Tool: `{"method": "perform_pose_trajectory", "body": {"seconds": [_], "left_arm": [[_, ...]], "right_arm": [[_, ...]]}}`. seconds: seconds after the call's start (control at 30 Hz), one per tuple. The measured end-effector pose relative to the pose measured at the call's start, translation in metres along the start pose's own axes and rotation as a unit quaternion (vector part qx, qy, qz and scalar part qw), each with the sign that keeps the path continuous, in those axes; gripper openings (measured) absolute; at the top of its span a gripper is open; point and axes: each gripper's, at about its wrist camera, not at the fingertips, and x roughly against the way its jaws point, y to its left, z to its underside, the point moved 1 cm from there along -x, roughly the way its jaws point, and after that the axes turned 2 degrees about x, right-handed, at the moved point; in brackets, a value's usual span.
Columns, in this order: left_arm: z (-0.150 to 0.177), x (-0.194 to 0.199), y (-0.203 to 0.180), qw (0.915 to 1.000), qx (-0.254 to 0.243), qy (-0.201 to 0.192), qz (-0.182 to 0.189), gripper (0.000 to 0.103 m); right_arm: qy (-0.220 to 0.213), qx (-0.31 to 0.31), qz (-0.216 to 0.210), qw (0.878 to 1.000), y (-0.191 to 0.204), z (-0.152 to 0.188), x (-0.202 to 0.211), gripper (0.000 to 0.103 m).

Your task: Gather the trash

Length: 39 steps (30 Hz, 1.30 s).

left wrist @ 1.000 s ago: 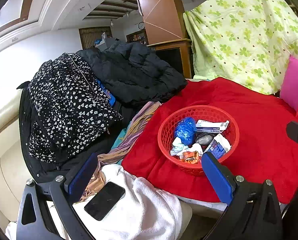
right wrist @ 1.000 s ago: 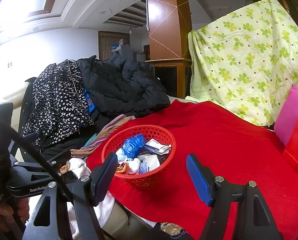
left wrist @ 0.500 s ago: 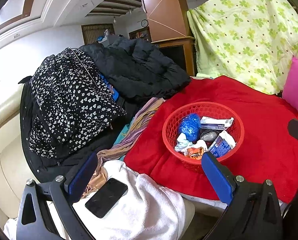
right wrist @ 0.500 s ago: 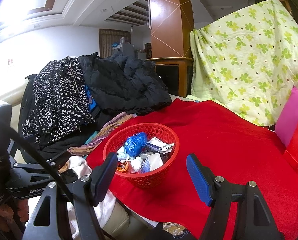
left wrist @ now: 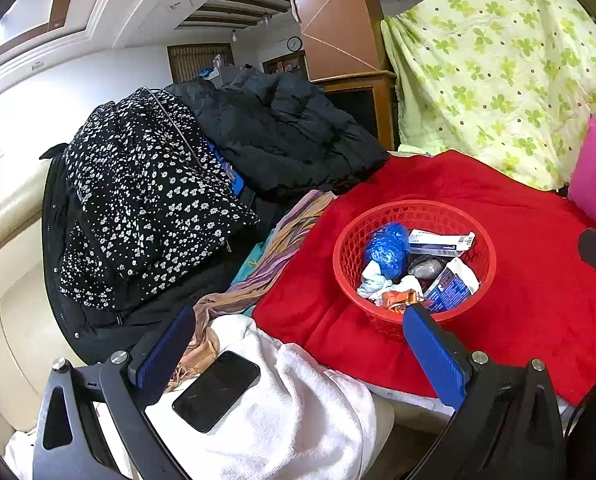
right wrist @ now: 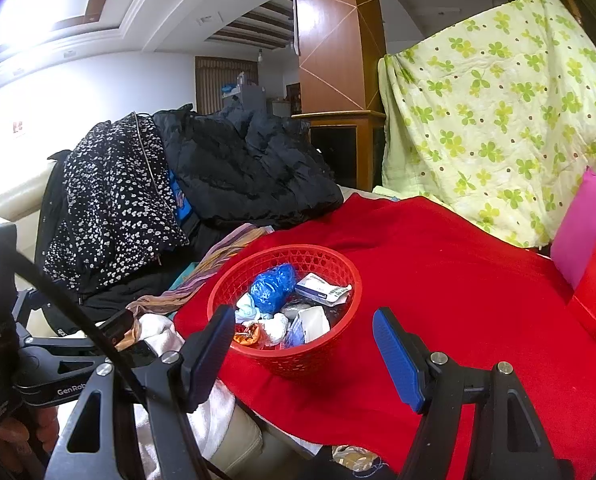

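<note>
- Red blanket [left wrist: 518, 300]: covers the seat surface, largest item; bare of loose litter in both views. Judgement: collection looks near done, so the step in hand is a last check for strays before finishing.
- Black puffer jacket [left wrist: 281, 140] and floral garment [left wrist: 145, 200]: heaped at the back left, well apart from the basket. Not trash; leave alone.
- White towel [left wrist: 289, 412]: near edge, beside the blanket, with a black phone [left wrist: 215, 390] lying on it. Judgement: the phone is not trash and sits close under the left jaws, so keep the left tool clear of it.
- Red basket [left wrist: 414, 264]: stands upright on the blanket, near its front edge. Holds the trash: a blue crumpled bag [left wrist: 388, 248], a white carton [left wrist: 442, 240], tissue and an orange wrapper [left wrist: 400, 300].
- Scrap [right wrist: 354, 458]: small crumpled piece low below the blanket edge, right view only; what it is cannot be told. Judgement: a possible leftover for the right tool, approached from above with the jaws spread.
- Left gripper [left wrist: 298, 344]: jaws wide apart, nothing between them.
- Right gripper [right wrist: 304, 344]: jaws apart, empty, just short of the basket.
- Change from the earlier frames: the basket sits slightly higher and further right in the left view; contents and both jaw spreads unchanged.
</note>
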Motion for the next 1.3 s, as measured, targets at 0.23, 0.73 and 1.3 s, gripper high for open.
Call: {"method": "perform_pose_trajectory", "body": {"seconds": [0.23, 0.73, 1.3], "left_arm": [[0.001, -0.002, 0.001, 1.0, 0.0, 0.004, 0.0, 0.103], [0.001, -0.002, -0.004, 1.0, -0.005, 0.005, 0.002, 0.103], [0.002, -0.008, -0.004, 1.0, -0.004, 0.009, 0.0, 0.103]], "right_arm": [[0.002, -0.002, -0.001, 1.0, 0.001, 0.0, -0.002, 0.075], [0.001, -0.003, 0.0, 1.0, -0.002, -0.002, -0.006, 0.075], [0.005, 0.009, -0.006, 1.0, 0.005, -0.008, -0.019, 0.075]]}}
